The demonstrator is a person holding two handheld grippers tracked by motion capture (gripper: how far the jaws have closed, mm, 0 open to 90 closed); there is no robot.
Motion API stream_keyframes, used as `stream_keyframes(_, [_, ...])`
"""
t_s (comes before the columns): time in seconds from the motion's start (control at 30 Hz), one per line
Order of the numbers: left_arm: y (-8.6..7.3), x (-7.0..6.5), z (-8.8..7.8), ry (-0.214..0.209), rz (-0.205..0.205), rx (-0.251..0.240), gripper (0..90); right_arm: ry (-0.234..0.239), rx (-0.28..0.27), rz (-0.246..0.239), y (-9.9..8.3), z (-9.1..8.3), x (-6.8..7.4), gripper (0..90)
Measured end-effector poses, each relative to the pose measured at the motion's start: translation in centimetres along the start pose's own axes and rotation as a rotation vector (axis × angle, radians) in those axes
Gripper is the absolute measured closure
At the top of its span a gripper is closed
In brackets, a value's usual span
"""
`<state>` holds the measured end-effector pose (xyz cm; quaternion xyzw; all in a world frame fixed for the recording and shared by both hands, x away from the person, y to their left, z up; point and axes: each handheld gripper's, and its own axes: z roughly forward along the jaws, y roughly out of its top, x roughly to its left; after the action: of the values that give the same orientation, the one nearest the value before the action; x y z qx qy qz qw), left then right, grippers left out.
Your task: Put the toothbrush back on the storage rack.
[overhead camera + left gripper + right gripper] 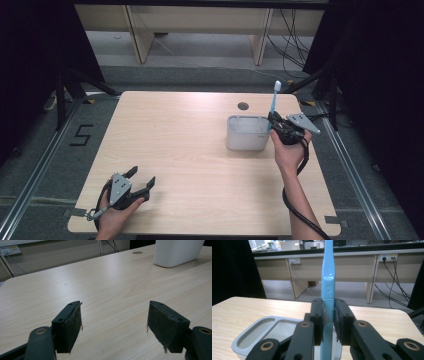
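black jaws of the right gripper [328, 322] pinch a blue toothbrush [328, 277] upright over the grey holder [247, 133] near the table's far right edge. left gripper [141, 181] idle, jaws spread. a thin, off-centre pinch — the brush could swivel and catch the holder's rim.

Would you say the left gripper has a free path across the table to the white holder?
Probably yes: the left gripper is open, and bare table lies between it and the white holder.
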<state>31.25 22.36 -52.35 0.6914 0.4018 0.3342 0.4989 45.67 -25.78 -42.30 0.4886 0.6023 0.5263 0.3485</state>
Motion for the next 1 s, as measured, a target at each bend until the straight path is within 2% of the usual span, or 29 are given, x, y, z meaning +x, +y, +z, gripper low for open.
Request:
stream_keyframes(0.07, [0.0, 0.0, 0.1, -0.004, -0.002, -0.008, 27.0, -0.001, 0.005, -0.012, -0.1, 0.0, -0.1, 78.7])
stream_keyframes(0.1, [0.0, 0.0, 0.1, -0.003, -0.001, -0.008, 27.0, 0.008, 0.003, 0.012, -0.2, 0.0, 0.1, 78.7])
stream_keyframes(0.27, [0.0, 0.0, 0.0, 0.0, 0.002, 0.0, 27.0, -0.001, 0.012, -0.01, -0.5, 0.1, -0.1, 78.6])
stream_keyframes(0.3, [0.0, 0.0, 0.0, 0.0, 0.001, 0.0, 27.0, -0.006, 0.024, 0.022, -0.5, 0.0, 0.2, 78.7])
stream_keyframes(0.47, [0.0, 0.0, 0.0, 0.001, 0.001, 0.001, 27.0, -0.005, 0.007, -0.015, -0.7, 0.1, -0.2, 78.6])
stream_keyframes(0.63, [0.0, 0.0, 0.0, 0.0, 0.001, 0.0, 27.0, -0.004, 0.017, -0.001, -0.9, 0.1, 0.0, 78.6])
stream_keyframes(0.67, [0.0, 0.0, 0.0, 0.0, 0.002, 0.001, 27.0, 0.0, 0.022, -0.015, -0.9, 0.1, -0.1, 78.6])
stream_keyframes(0.73, [0.0, 0.0, 0.0, 0.0, 0.002, 0.001, 27.0, -0.002, 0.02, 0.014, -1.0, 0.1, 0.1, 78.6])
stream_keyframes(0.77, [0.0, 0.0, 0.0, 0.0, 0.002, 0.001, 27.0, -0.002, 0.02, 0.014, -1.0, 0.1, 0.1, 78.6])
stream_keyframes(0.8, [0.0, 0.0, 0.0, 0.0, 0.001, 0.0, 27.0, 0.0, 0.02, -0.013, -1.0, 0.1, -0.1, 78.6])
stream_keyframes(0.87, [0.0, 0.0, 0.0, 0.0, 0.001, 0.0, 27.0, -0.002, 0.02, -0.016, -1.1, 0.1, -0.1, 78.6])
stream_keyframes(0.93, [0.0, 0.0, 0.0, 0.0, 0.002, 0.0, 27.0, 0.003, 0.026, 0.001, -1.1, 0.1, 0.0, 78.6])
stream_keyframes(1.0, [0.0, 0.0, 0.0, 0.0, 0.002, 0.001, 27.0, 0.003, 0.029, -0.021, -1.2, 0.1, -0.1, 78.6])
